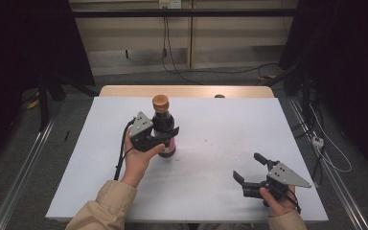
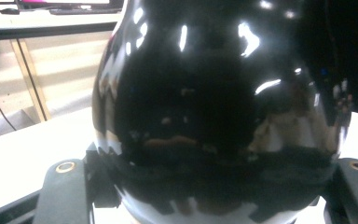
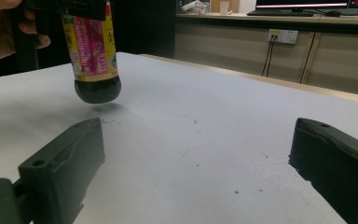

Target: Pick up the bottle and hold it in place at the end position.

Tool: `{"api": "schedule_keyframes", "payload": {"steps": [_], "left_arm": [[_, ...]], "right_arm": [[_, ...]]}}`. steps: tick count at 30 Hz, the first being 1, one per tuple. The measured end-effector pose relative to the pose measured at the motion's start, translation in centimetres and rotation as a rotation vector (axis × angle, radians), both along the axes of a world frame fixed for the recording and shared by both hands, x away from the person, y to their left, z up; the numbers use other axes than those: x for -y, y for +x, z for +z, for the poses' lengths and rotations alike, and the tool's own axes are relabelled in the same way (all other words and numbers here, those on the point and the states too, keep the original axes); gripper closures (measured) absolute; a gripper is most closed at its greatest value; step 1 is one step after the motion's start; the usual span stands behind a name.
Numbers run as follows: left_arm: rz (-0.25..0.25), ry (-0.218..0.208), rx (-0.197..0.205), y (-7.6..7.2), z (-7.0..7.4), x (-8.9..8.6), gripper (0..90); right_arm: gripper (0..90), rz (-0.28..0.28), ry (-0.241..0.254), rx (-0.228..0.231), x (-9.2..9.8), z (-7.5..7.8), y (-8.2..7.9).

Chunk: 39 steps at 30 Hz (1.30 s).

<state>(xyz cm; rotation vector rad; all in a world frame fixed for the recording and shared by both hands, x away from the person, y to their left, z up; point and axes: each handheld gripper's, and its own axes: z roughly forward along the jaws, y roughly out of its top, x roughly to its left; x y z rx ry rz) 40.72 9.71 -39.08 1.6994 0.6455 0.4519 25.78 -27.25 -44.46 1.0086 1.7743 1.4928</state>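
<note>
The left gripper [image 1: 165, 136] is clamping the glossy bottle [image 1: 163, 125], lifted off the surface [image 1: 211, 124] — it could be slipping; the right gripper [image 1: 251, 167], at four o'clock, is gaping empty.

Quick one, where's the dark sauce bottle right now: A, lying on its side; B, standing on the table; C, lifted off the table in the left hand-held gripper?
C: in the right gripper view the bottle hangs above its shadow, clamped by the left hand-held gripper.
</note>
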Motion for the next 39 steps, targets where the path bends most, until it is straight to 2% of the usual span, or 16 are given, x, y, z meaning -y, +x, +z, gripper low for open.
{"api": "schedule_keyframes", "payload": {"steps": [7, 10, 11, 13, 16, 18, 20, 21, 23, 26, 31, 34, 36, 39], "left_arm": [[-0.028, 0.01, 0.003, 0.8, 0.3, 1.1, 30.0], [-0.047, 0.012, -0.011, 1.1, 0.3, 1.6, 30.0], [-0.049, 0.006, -0.01, 1.2, 0.3, 1.8, 30.0], [-0.066, 0.023, 0.006, 1.5, 0.3, 2.3, 30.0], [-0.071, 0.024, 0.004, 1.7, 0.2, 2.5, 30.0], [-0.066, 0.008, -0.011, 2.0, 0.2, 3.0, 29.8], [-0.067, 0.018, -0.001, 2.1, 0.3, 3.0, 28.5], [-0.074, 0.0, -0.019, 2.3, 0.3, 3.3, 28.5], [-0.079, -0.001, -0.014, 2.3, 0.3, 3.4, 28.5], [-0.08, 0.032, 0.02, 2.4, 0.4, 3.9, 28.6], [-0.078, 0.017, 0.005, 3.0, 0.5, 4.1, 28.8], [-0.075, 0.013, 0.011, 3.4, 0.6, 4.4, 28.8], [-0.072, -0.005, -0.003, 3.8, 0.6, 4.7, 28.8], [-0.08, 0.01, 0.002, 4.3, 0.4, 5.2, 28.8]], "right_arm": [[2.5, -0.001, 0.006, -0.002, 0.0, 0.0, 0.0], [2.5, 0.002, 0.0, -0.002, 0.1, 0.0, 0.0], [2.5, 0.0, 0.0, -0.001, 0.1, -0.1, 0.1], [2.6, 0.0, 0.001, -0.002, 0.1, -0.1, 0.1], [2.5, -0.002, 0.003, -0.003, 0.1, -0.1, 0.0], [2.6, -0.002, 0.004, -0.002, 0.2, -0.1, 0.0], [2.5, 0.002, 0.007, -0.004, 0.1, -0.1, 0.0], [2.6, 0.002, 0.007, -0.004, 0.1, -0.1, 0.0], [2.5, 0.003, 0.008, -0.005, 0.2, -0.1, 0.0], [2.5, 0.001, 0.007, -0.007, 0.2, -0.1, 0.0], [2.5, 0.001, 0.012, -0.006, 0.3, -0.1, 0.0], [2.5, 0.0, 0.015, -0.007, 0.4, -0.2, 0.0], [2.5, -0.002, 0.016, -0.008, 0.4, -0.2, 0.0], [2.6, -0.007, 0.022, -0.007, 0.6, -0.2, 0.0]]}}
